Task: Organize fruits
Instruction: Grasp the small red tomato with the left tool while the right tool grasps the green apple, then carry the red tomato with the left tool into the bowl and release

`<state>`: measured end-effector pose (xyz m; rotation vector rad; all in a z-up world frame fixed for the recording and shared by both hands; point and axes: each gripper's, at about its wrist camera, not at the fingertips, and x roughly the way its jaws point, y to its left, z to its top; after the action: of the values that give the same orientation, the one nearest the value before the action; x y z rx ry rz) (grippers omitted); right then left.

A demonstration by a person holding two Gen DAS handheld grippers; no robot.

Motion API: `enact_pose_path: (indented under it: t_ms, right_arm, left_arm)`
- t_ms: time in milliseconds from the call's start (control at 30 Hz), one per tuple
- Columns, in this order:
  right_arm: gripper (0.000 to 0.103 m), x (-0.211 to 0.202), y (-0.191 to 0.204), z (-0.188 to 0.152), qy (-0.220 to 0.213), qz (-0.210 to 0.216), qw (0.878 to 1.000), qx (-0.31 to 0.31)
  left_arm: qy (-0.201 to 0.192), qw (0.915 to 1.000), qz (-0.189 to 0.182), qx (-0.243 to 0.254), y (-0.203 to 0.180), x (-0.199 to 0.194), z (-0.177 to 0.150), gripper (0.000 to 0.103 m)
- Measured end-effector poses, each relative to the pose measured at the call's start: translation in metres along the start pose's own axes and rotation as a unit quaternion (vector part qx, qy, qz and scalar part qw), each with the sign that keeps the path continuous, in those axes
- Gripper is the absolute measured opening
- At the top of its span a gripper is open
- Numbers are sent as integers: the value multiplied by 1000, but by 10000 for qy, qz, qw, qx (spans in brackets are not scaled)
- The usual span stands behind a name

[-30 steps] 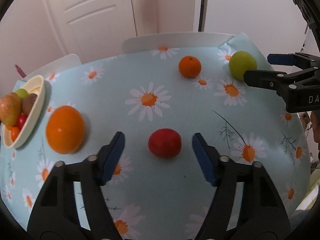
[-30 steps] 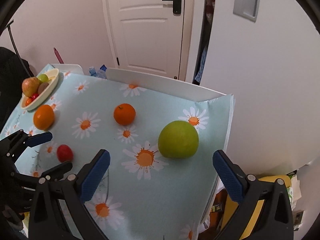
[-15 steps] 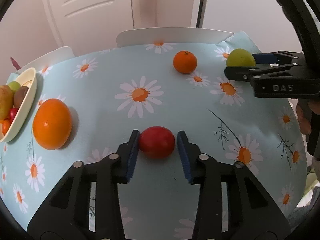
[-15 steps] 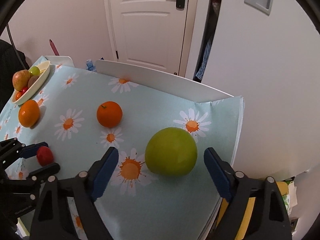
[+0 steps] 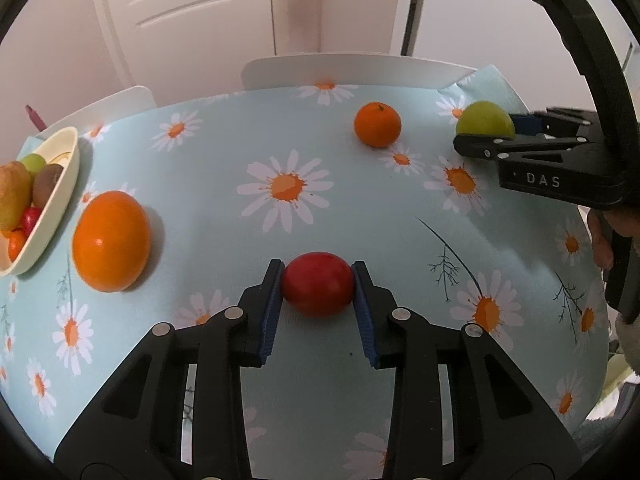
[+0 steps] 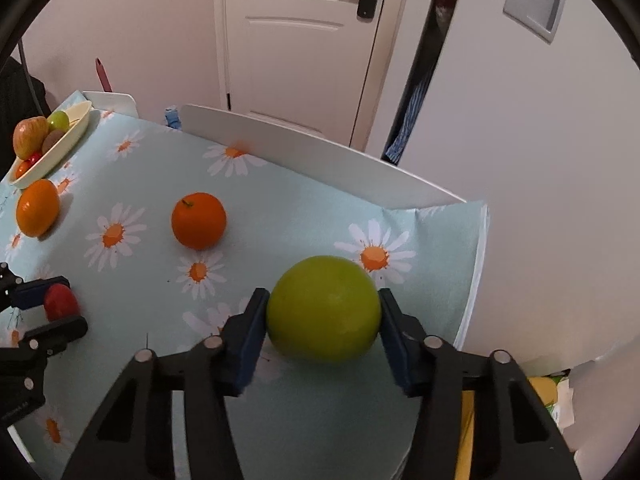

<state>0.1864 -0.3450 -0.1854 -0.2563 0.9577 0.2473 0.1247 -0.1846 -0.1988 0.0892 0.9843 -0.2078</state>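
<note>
My left gripper (image 5: 318, 286) is shut on a small red fruit (image 5: 318, 283) that rests on the daisy tablecloth. My right gripper (image 6: 323, 318) is shut on a big green apple (image 6: 323, 314) near the table's right corner; the apple also shows in the left wrist view (image 5: 485, 122). A large orange (image 5: 111, 240) lies left of the red fruit. A smaller orange (image 5: 377, 124) lies farther back. A cream bowl (image 5: 60, 184) at the far left holds several fruits.
The table's right edge (image 6: 476, 264) drops off just beyond the green apple. A white chair back (image 6: 320, 160) stands behind the table's far side. A white door (image 6: 304, 40) is behind it. The cream bowl (image 6: 60, 146) sits at the far left corner.
Both grippers have moved forward and shut: the left one on the red fruit, the right one on the green apple. The other fruits have not moved.
</note>
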Motion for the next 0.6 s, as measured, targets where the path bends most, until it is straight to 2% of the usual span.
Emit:
enact_pose_path:
  t_ms: [333,600]
  right_arm:
    - [49,-21,3,7,-84,146,9997,170]
    - [49,-57,29,26,-248,371,9990,75]
  left_arm:
    - [-270,9994,155,-144,18,-30,10,38]
    - [-636,9970,387,-205,47,-74,21,38]
